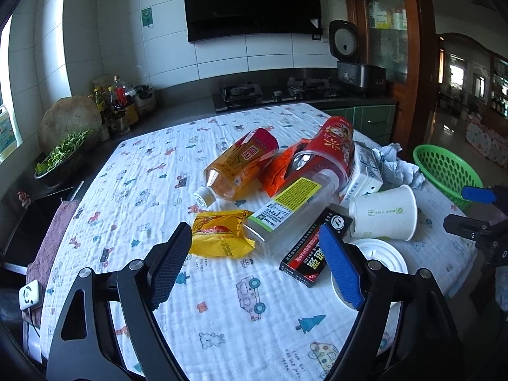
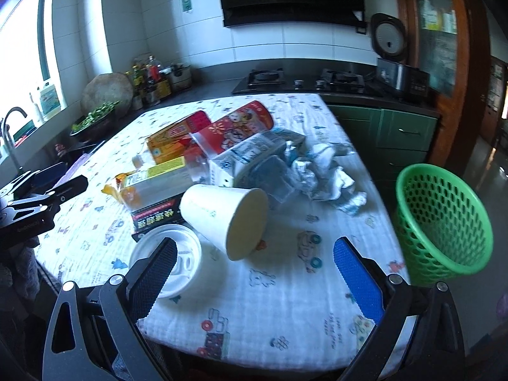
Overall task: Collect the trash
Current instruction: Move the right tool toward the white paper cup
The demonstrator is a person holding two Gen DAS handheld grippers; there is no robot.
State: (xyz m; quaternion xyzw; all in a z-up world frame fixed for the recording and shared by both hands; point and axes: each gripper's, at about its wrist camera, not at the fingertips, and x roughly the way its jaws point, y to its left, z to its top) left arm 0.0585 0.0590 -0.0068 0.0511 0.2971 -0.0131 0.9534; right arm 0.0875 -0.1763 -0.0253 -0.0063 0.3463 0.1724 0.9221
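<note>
Trash sits piled mid-surface (image 2: 285,301), with bare cloth on the near side and at 9 o'clock. Left claw (image 1: 254,263) gapes wide over the cloth, holding nothing; yellow wrapper (image 1: 220,233) and clear bottle (image 1: 285,212) lie just ahead, black box (image 1: 312,254) by its blue pad. Right claw (image 2: 257,282) is wide too, empty, with the tipped cup (image 2: 228,219) at 12 and the lid (image 2: 168,260) at 10. Green basket (image 2: 441,219) stands off the surface's edge at 2.

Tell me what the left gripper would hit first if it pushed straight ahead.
Probably the clear bottle, lying between the open left gripper's fingers' line; the yellow wrapper sits just left. Depth is uncertain.
</note>
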